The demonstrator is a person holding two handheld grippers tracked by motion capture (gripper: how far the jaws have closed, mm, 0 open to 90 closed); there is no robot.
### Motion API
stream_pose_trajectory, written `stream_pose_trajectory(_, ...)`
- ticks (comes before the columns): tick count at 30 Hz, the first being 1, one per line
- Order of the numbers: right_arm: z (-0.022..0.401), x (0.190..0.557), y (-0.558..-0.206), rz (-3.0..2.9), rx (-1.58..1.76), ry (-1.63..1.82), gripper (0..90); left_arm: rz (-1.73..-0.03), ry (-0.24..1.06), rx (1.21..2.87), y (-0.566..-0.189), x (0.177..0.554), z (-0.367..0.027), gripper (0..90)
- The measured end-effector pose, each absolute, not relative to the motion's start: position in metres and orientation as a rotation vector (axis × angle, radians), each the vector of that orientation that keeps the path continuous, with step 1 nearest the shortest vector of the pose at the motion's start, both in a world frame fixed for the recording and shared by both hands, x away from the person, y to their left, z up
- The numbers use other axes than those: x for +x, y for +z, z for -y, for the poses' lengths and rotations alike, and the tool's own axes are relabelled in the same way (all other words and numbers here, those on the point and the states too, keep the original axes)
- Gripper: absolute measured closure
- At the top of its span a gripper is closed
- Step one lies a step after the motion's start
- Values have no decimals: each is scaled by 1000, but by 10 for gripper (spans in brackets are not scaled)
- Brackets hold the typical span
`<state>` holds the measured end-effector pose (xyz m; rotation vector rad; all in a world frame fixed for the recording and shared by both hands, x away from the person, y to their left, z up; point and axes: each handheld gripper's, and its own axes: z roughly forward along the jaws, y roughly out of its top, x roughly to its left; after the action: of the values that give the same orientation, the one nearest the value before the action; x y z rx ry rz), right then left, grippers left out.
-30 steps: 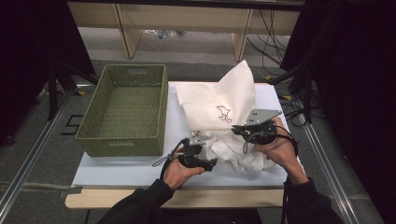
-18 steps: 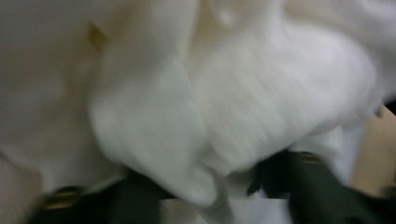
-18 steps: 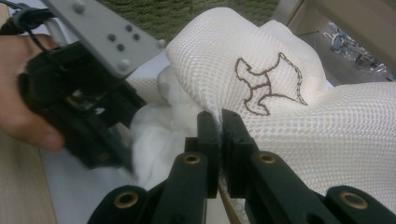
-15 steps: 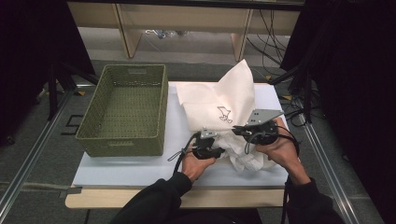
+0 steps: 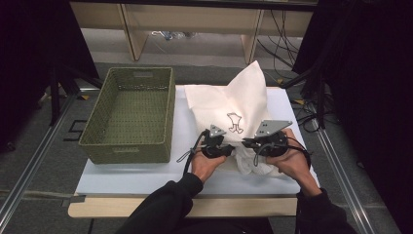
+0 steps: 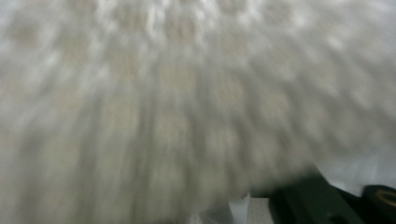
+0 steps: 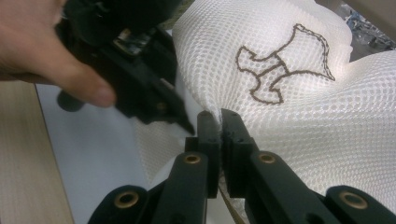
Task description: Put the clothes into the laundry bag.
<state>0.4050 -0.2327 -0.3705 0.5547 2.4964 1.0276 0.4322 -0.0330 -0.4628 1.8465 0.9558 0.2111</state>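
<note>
- right gripper (image 7: pixel 219 122) has its jaws pressed together on a fold of the white mesh bag (image 5: pixel 234 109), pinching the fabric between them; seen close in the right gripper view, just below the brown outlined emblem (image 7: pixel 280 70).
- left gripper (image 5: pixel 217 144) sits just beside the right one at the bag's near edge, nose in against the mesh; its jaws have just been opening a little, and whether fabric is held between them cannot be told, since the left gripper view is blurred mesh up close.
- in the right gripper view the left gripper's black body (image 7: pixel 140 70) and a thumb (image 7: pixel 70 79) show right next to the pinched fold.
- mesh bag lies on the white board (image 5: pixel 146 173), right of centre, its far part standing up in a peak, the near part bunched between the two grippers.
- both hands hold the grippers from the near side, dark sleeves (image 5: pixel 168 204) coming in from the bottom.
- green woven basket (image 5: pixel 129 114) sits on the left of the board, apart from the bag.
- board rests on a wooden table (image 5: pixel 146 207).
</note>
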Motion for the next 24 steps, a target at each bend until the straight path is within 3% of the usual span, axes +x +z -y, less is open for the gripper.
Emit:
stream_pose_trajectory(9, 234, 408, -375, -2501, 569, 1031, 877, -966, 190, 1917, -462, 410, 5, 349)
stream_pose_trajectory(15, 236, 410, -374, -2484, 538, 1036, 873, -1001, 102, 1912, -462, 387, -7, 305)
stream_pose_trajectory(21, 237, 411, -371, -2478, 574, 1050, 870, -996, 80, 1881, -470, 384, 21, 288)
stream_pose_trajectory(24, 238, 412, -372, -2476, 570, 1057, 869, -997, 65, 1879, -471, 387, 34, 238)
